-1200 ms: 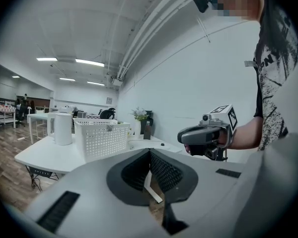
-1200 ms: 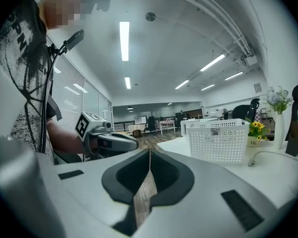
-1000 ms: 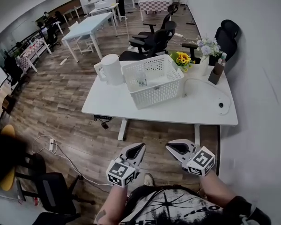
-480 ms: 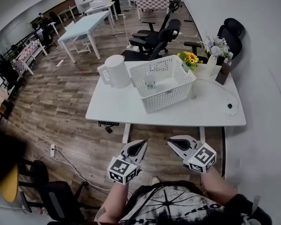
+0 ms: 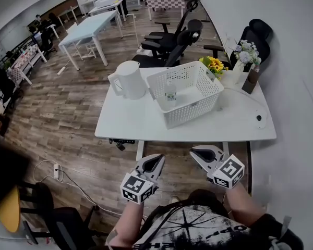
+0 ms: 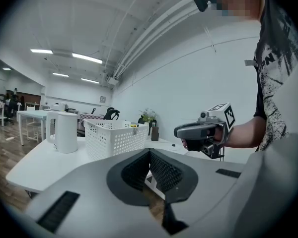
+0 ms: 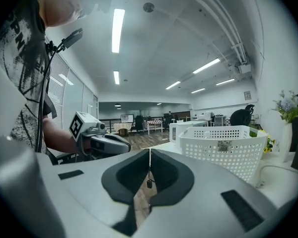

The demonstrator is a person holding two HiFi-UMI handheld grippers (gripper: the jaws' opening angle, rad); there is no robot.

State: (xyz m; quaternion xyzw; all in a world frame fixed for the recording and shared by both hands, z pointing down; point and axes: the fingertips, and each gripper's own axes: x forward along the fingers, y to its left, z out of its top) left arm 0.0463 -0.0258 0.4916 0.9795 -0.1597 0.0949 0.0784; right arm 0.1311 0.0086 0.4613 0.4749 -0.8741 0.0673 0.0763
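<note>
Both grippers are held low in front of the person, short of the white table's [image 5: 135, 124] near edge, over the wood floor. My left gripper [image 5: 157, 158] is shut with nothing between its jaws. My right gripper [image 5: 196, 151] is likewise shut and empty, a hand's width to the right. The left gripper view has its own shut jaws [image 6: 149, 151] and the right gripper [image 6: 198, 131] beside them. From the right gripper view [image 7: 149, 150] the left gripper [image 7: 102, 140] shows. A white perforated basket [image 5: 190, 113] stands mid-table with a small clear bottle [image 5: 170, 92] inside.
A white kettle [image 5: 129, 79] stands left of the basket. Yellow flowers [image 5: 213, 64], a vase of pale flowers [image 5: 246, 48] and a brown bottle [image 5: 249, 79] sit at the table's far right. A cable with a small puck [image 5: 258, 117] lies near the right edge. Black office chairs [image 5: 182, 35] stand behind; a white wall runs along the right.
The view has come nearer the table, and the basket and kettle look larger. Both grippers stay shut, side by side, in much the same pose.
</note>
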